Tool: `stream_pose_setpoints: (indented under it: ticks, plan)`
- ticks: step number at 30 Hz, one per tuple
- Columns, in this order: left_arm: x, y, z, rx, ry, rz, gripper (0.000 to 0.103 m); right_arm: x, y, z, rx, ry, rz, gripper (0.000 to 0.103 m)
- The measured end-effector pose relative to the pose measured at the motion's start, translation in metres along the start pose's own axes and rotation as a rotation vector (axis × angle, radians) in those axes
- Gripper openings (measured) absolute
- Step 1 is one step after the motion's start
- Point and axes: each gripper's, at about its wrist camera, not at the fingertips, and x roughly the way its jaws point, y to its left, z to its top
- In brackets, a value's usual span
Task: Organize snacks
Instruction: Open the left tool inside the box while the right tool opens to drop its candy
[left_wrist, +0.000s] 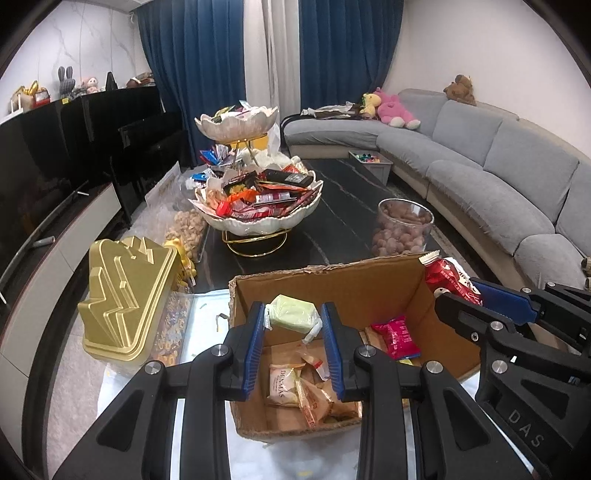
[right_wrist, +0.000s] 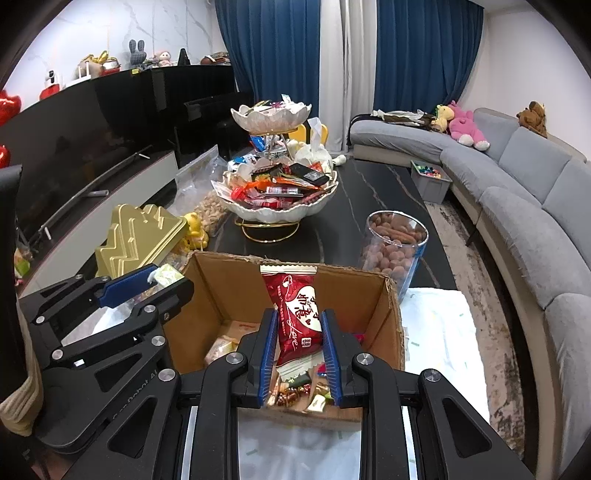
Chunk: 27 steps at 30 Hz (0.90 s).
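Off to the left of my left gripper (left_wrist: 293, 317) sits a gold stepped tin (left_wrist: 125, 295), ridged and matte; what lies under it is hard to make out. My left gripper is clamped on a pale green wrapped snack (left_wrist: 293, 314), soft and pillow-shaped, its near end hidden behind the blue ribbed pads. Right below my tools is the cardboard box (left_wrist: 332, 284), rough torn rim, with crinkly wrappers on its floor, partly covered by my fingers. My right gripper (right_wrist: 299, 321) is clamped on a glossy red snack packet (right_wrist: 297, 310), serrated top edge up, over the box. Ahead stands the white scalloped two-tier bowl (right_wrist: 280, 212); to the right, a clear jar of nuts (right_wrist: 395, 243).
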Motion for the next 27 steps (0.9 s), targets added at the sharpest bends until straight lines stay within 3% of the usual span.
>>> stream_pose_setpoints:
  ticks: [10,14,21,27]
  plan:
    - [0.022,0.004,0.001,-0.008,0.027,-0.007,0.033,0.022,-0.006,0.001,0.021,0.039,0.009,0.026]
    - [0.026,0.006,0.000,-0.022,0.037,-0.010,0.041,0.025,-0.004,0.003,0.007,0.038,0.008,0.027]
    - [0.022,0.015,-0.003,-0.052,0.039,0.023,0.067,0.021,-0.005,0.005,0.004,0.022,-0.030,0.056]
    - [0.014,0.021,-0.004,-0.074,0.031,0.046,0.079,0.014,-0.008,0.005,0.024,0.016,-0.046,0.067]
